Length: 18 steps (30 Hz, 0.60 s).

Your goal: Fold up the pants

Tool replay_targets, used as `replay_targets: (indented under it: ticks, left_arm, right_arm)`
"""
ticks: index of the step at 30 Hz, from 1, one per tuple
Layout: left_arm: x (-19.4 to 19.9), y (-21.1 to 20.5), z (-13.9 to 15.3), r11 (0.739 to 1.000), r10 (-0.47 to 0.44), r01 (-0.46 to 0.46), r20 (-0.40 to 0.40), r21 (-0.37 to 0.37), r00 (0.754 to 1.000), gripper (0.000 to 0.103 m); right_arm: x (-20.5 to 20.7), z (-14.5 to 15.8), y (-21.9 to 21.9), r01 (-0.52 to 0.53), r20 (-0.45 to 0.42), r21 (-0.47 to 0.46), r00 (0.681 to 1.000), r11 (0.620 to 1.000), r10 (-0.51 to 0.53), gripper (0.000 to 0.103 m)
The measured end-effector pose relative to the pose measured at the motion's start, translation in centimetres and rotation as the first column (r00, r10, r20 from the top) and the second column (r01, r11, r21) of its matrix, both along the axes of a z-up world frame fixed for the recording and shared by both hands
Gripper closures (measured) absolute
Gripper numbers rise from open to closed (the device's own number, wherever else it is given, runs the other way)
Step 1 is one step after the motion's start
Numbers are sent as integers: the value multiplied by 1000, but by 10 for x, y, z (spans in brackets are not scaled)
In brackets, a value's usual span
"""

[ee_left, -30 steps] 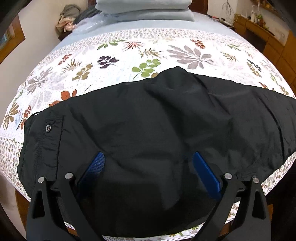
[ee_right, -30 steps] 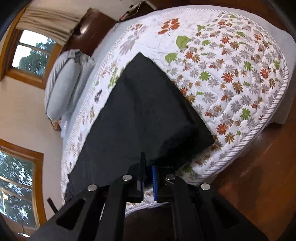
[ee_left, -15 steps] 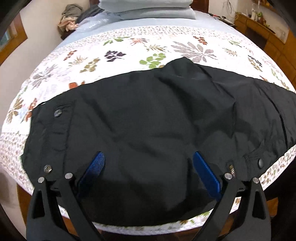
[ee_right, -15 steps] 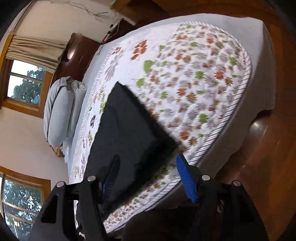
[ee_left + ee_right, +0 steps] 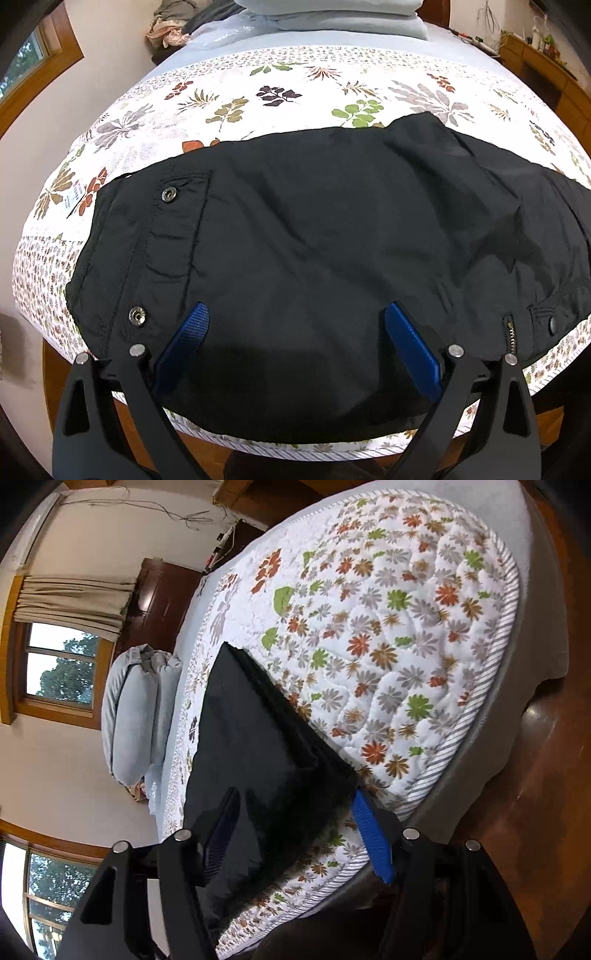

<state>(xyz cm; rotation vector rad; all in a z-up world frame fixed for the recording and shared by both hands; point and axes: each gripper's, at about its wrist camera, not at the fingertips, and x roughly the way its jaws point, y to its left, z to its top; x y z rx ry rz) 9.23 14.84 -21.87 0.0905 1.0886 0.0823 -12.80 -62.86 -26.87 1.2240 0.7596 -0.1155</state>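
Observation:
Black pants (image 5: pixel 332 240) lie folded and spread across the near edge of the bed, with snap buttons at the left and a zipper at the right. My left gripper (image 5: pixel 295 317) is open and hovers over the pants' near middle, holding nothing. In the right wrist view the pants (image 5: pixel 255 746) lie as a dark slab along the bed's edge. My right gripper (image 5: pixel 291 812) is open, its fingers on either side of the pants' near corner, not closed on it.
The bed has a floral quilt (image 5: pixel 280 96) (image 5: pixel 399 635). Grey pillows (image 5: pixel 332 11) (image 5: pixel 133 709) lie at the head. Clothes (image 5: pixel 166 26) are piled at the back left. Wooden floor (image 5: pixel 535 812) lies beside the bed. Windows (image 5: pixel 55 664) are on the wall.
My right gripper opened, let go of the pants' edge and drew back a little. My left gripper stayed open; its view shifted, so the waistband snaps and zipper came into sight.

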Motion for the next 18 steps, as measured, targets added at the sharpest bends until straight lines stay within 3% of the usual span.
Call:
replay_targets:
  ticks: [6, 15, 18]
  left_arm:
    - [2, 3, -5, 1000, -3, 3, -5, -10, 1000, 5]
    - [4, 4, -10, 1000, -1, 1, -6, -9, 1000, 3]
    - [5, 4, -11, 1000, 6, -6, -4, -10, 1000, 2]
  right_arm:
    - [7, -4, 2, 3, 27, 37, 1000, 999, -4, 39]
    - [14, 10, 0, -12, 58, -32, 998, 999, 14, 69]
    - [28, 25, 0, -34, 59, -90, 997, 995, 39, 74]
